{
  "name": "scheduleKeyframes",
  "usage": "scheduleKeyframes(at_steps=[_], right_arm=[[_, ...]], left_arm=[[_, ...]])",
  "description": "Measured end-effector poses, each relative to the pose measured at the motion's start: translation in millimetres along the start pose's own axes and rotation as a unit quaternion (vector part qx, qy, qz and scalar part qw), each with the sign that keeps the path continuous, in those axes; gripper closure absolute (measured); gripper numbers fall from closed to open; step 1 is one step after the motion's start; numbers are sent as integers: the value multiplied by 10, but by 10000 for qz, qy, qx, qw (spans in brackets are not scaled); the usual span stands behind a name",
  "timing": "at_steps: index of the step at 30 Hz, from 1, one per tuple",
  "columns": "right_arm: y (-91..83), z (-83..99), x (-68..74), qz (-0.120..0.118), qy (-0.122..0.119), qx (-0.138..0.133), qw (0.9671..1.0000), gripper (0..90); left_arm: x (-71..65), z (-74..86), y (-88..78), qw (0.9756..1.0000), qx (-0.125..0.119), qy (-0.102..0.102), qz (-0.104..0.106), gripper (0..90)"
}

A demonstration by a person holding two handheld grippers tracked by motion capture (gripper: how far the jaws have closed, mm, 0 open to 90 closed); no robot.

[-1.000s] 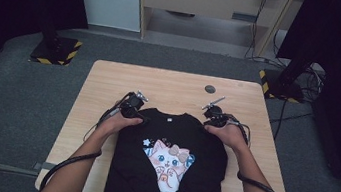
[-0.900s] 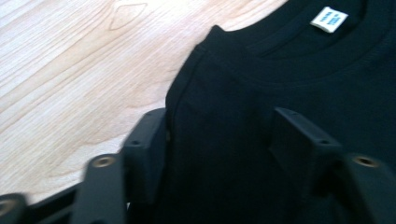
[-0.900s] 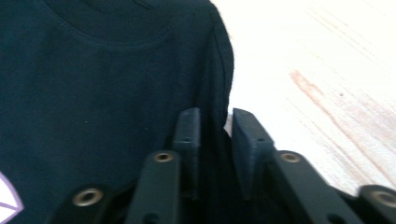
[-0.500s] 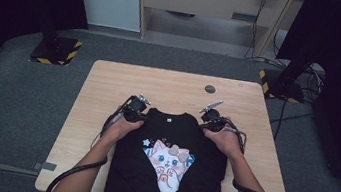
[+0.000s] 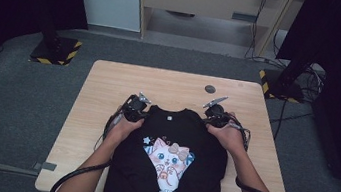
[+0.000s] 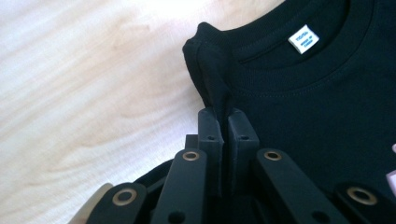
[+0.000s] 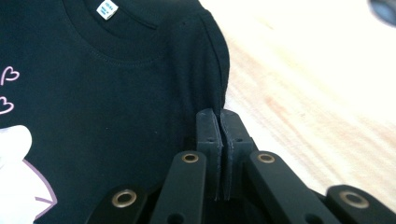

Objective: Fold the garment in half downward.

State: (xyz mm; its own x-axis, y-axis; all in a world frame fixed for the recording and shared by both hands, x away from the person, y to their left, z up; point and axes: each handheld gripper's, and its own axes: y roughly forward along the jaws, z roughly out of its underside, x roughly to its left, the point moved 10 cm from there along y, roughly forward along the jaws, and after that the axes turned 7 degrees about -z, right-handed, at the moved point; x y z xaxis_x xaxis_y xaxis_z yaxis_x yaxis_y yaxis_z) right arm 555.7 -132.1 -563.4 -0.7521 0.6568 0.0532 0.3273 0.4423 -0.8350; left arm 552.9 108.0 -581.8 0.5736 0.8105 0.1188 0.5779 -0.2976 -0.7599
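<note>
A black T-shirt (image 5: pixel 170 151) with a cartoon cat print lies flat on the wooden table (image 5: pixel 169 88), collar away from the person and its white neck label (image 6: pixel 303 38) showing. My left gripper (image 6: pixel 228 116) has just been closing and is shut on a pinched fold of fabric at the shirt's left shoulder (image 6: pixel 210 70). In the high view the left gripper (image 5: pixel 136 114) sits at that corner of the shirt. My right gripper (image 7: pixel 220 116) is shut on the edge of the other shoulder (image 7: pixel 210 70), and the high view shows the right gripper (image 5: pixel 216 116) there. Both hands rest on the shirt.
A small dark round disc (image 5: pixel 210 89) lies on the table beyond the right gripper. Bare wood runs around the shirt's collar end. Black stand bases with hazard tape stand on the floor at left (image 5: pixel 56 49) and right (image 5: pixel 283 84). Cables trail from both grippers.
Both grippers have shifted slightly inward onto the shirt's shoulder corners, and the forearms have drawn closer to the shirt. The shirt itself lies as before.
</note>
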Motion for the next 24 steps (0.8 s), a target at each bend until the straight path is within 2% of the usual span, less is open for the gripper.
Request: scheduleKeyframes(at_steps=[4,9,12,24], right_arm=[[-103,-98,-86,118,13,-41,9999,880],[-179,-204,-132,201,0,-114,9997,880],[-199,-238,-146,269,8,-147,9995,880],[-403,-471,-262,519,3,-281,9983,880]], left_arm=[[68,-150,-71,9997,-247,-51,-60,862],[92,-222,-99,9995,-287,95,-24,863],[116,-257,-112,9994,-324,67,-28,863],[279,-589,-236,9973,-670,129,-277,864]])
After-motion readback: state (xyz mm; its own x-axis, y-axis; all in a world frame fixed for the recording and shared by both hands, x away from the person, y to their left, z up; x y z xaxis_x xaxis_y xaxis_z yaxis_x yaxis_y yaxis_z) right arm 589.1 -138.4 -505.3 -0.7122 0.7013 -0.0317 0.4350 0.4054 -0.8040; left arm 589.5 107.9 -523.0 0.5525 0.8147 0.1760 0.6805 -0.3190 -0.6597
